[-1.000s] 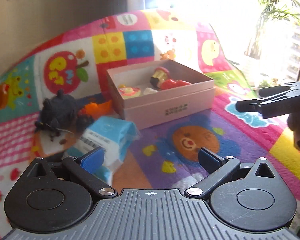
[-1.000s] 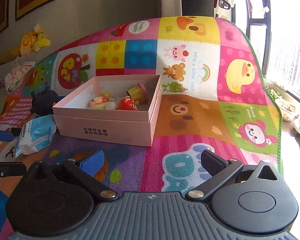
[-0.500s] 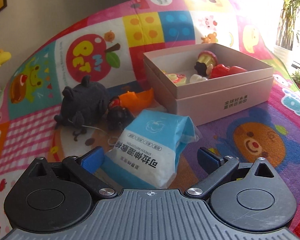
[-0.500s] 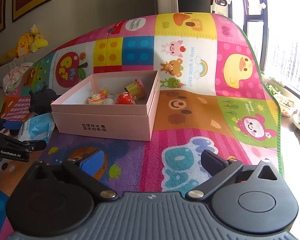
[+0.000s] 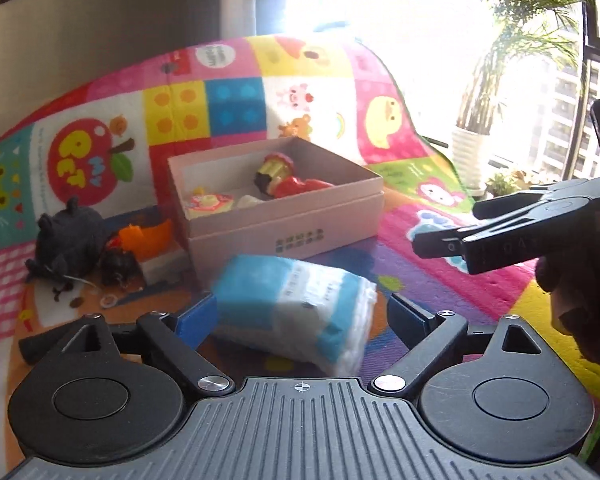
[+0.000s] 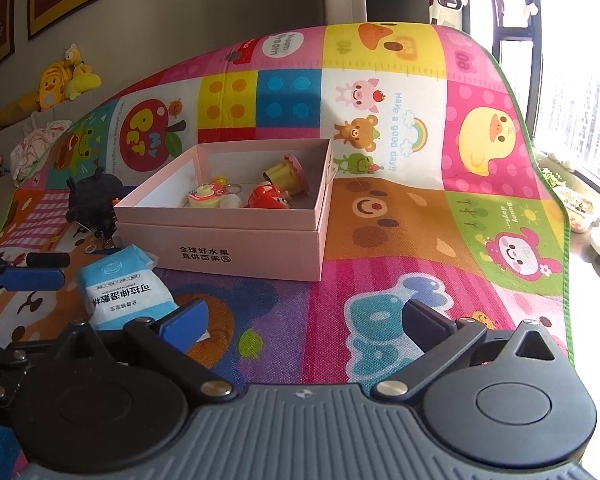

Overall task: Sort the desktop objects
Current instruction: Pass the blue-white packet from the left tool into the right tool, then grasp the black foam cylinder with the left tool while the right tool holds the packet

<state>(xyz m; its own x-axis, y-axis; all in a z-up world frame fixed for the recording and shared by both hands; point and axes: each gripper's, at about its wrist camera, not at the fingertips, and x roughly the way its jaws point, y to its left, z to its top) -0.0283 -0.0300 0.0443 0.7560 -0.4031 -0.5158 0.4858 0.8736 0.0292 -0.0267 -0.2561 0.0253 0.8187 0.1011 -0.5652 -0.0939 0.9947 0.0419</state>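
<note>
- Bright patchwork play mat (image 6: pixel 380 288), window glare behind.
- Pink box (image 5: pixel 284 216), toys inside, just beyond packet.
- Blue-white packet (image 5: pixel 296 312) between closing left gripper (image 5: pixel 296 320) jaws, pads not yet pressing.
- Right gripper (image 6: pixel 304 324) apart, empty.
- Risk: soft packet slipping from off-centre pinch.

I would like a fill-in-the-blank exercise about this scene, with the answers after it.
1. The blue and white packet lies between the fingers of the ____ claw.
2. The red toy lies inside the ____ box.
3. The black plush toy sits on the mat, ____ the box.
4. The right claw holds ____.

Answers: left; pink; outside; nothing
</note>
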